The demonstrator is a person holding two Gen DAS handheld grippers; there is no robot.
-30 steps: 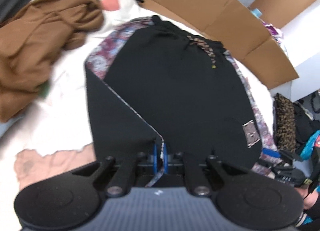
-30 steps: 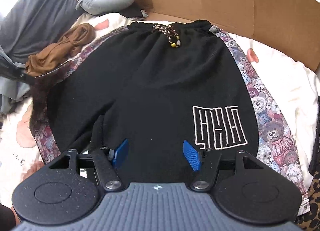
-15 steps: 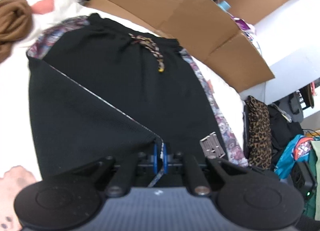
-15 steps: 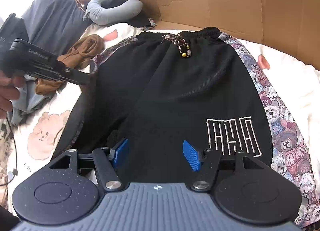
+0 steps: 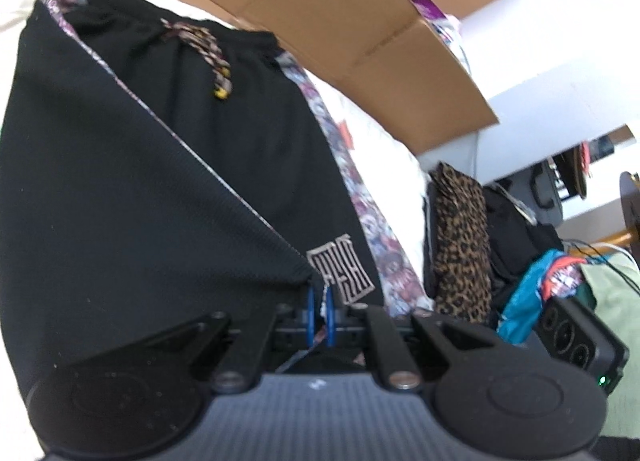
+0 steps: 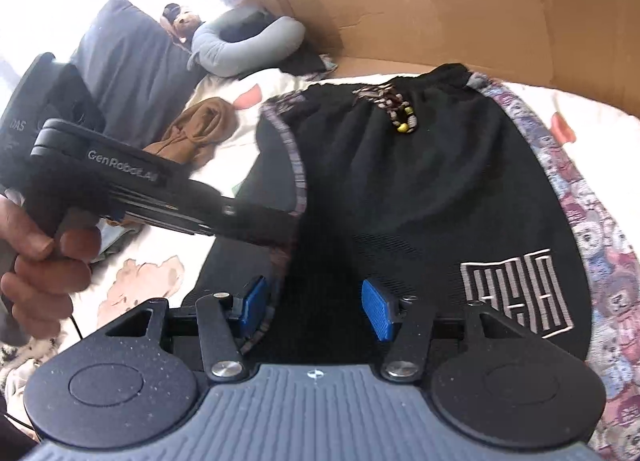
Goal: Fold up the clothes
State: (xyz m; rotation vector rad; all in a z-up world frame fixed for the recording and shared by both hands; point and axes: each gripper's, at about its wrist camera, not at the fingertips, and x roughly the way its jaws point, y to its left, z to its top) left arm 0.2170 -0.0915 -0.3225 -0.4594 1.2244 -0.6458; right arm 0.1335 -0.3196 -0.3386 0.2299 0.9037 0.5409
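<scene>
The white bedding point(image 6: 592, 113) carried the black shorts point(image 6: 420, 189), which lay flat with the waistband toward the cardboard wall point(image 6: 460, 17) and the drawstring point(image 6: 402, 113) on the front panel; compared with a second earlier, the shorts' left leg had been lifted and drawn across the middle, so its folded edge with the patterned side stripe point(image 5: 224, 177) now ran diagonally over the black front, reaching almost to the embroidered logo point(image 5: 342, 273), where a second earlier it sat well short of it. The brown garment point(image 6: 200, 133) lay crumpled on the bedding beside the shorts, near the grey pillow point(image 6: 128, 73) and the curved grey cushion point(image 6: 244, 45). The left gripper point(image 5: 319, 311) had its blue pads point(image 5: 310, 309) pressed together on the hem corner of that leg, as in the earlier frames, and in the right wrist view it had come in from the left with the person's hand point(image 6: 44, 261) behind it. The right gripper point(image 6: 316, 307) hovered with its pads point(image 6: 378, 313) wide apart over the lower edge of the shorts, though whether they touched the cloth was hard to tell
</scene>
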